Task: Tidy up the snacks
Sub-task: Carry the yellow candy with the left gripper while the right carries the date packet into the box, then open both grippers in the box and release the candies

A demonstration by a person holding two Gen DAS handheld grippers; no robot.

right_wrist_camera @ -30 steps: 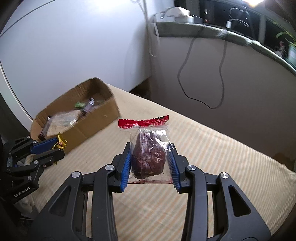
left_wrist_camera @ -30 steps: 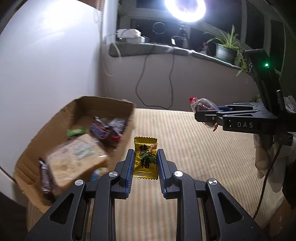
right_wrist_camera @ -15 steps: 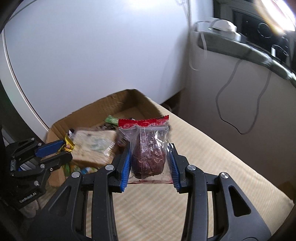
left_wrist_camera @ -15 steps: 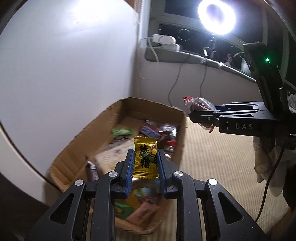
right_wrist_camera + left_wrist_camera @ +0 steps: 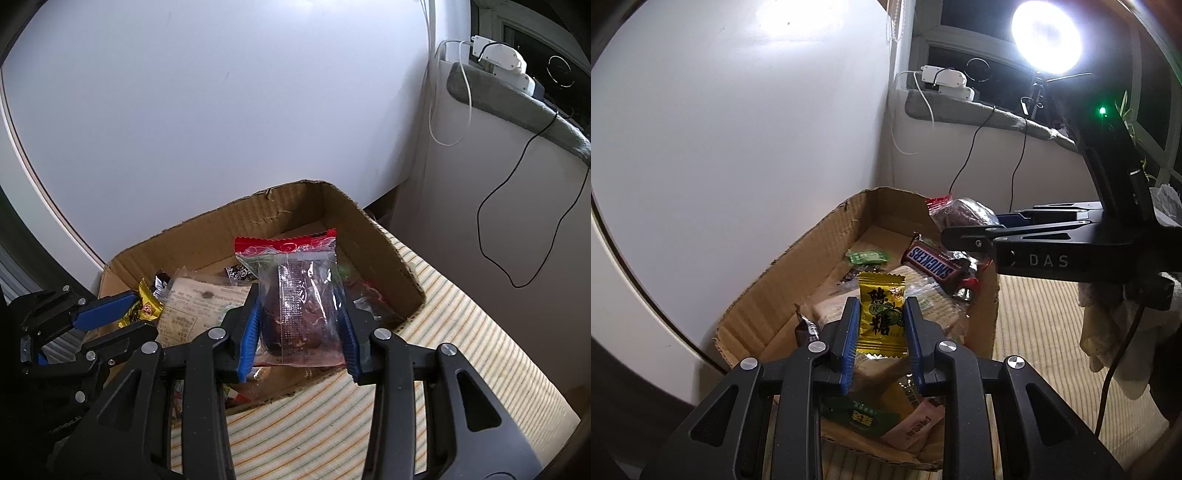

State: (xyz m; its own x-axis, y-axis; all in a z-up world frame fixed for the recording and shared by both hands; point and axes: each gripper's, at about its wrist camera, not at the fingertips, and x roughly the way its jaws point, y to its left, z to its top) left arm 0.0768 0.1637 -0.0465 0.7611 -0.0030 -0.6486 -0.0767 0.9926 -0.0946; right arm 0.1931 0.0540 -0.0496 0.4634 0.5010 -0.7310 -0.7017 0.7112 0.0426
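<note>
Left wrist view: my left gripper (image 5: 880, 334) pinches a yellow candy packet (image 5: 881, 315) upright between its blue pads, hanging over the near end of the cardboard box (image 5: 798, 254). Below it lie a Snickers bar (image 5: 932, 266), a green sachet (image 5: 867, 256) and a pale cracker pack (image 5: 934, 308). Right wrist view: my right gripper (image 5: 298, 332) clamps a clear red-topped pastry packet (image 5: 297, 295), held above the box's right-hand wall (image 5: 384, 254), over the inside. The box sits at the far left corner of the striped mat (image 5: 461, 350), against the white wall (image 5: 221, 110). Both grippers hover side by side, near each other, apart.
</note>
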